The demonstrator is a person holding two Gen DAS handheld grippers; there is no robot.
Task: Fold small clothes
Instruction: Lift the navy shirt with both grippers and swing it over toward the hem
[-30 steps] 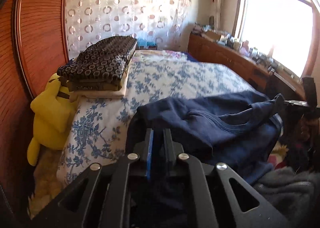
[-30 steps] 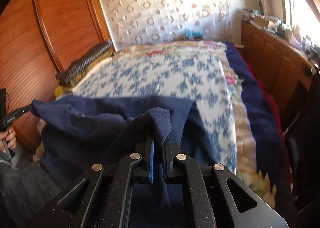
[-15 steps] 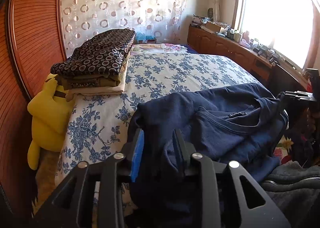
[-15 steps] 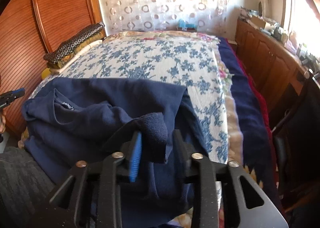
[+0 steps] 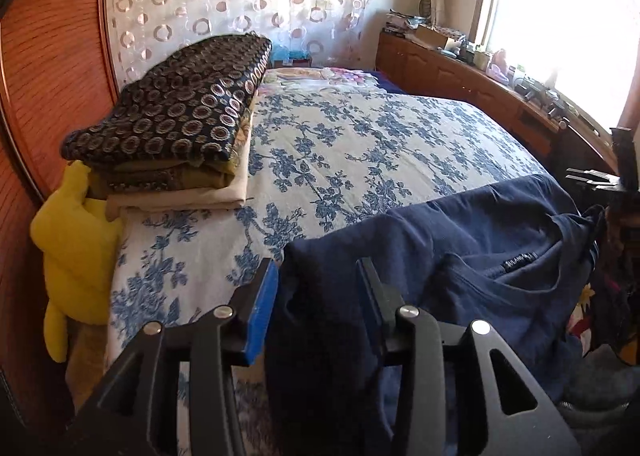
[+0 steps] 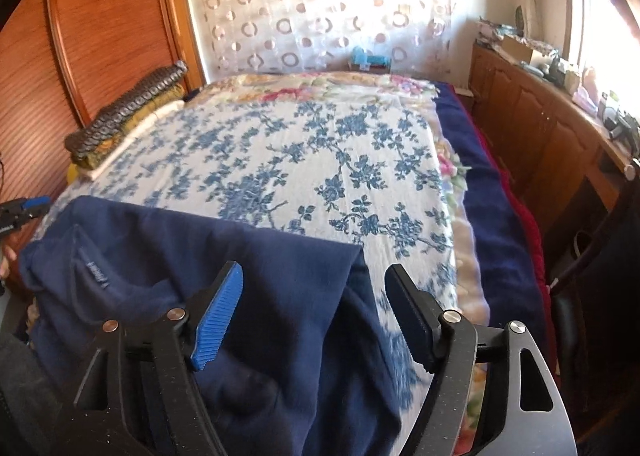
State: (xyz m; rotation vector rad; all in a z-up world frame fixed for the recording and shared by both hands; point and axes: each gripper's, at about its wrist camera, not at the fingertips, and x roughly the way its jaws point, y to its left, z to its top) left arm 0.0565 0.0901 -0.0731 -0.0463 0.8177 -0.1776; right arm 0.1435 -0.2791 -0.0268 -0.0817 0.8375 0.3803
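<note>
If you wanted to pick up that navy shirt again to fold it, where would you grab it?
Probably at its two near corners. The navy shirt lies across the near end of the bed, collar label up, its shoulders bunched and draping off the edge. Each open claw, left and right, already straddles one, so coming from the bed's foot, pinching those folds, looks easiest.

one navy shirt (image 5: pixel 460 256), one folded stack (image 5: pixel 180 135), one yellow plush (image 5: pixel 76 240)
</note>
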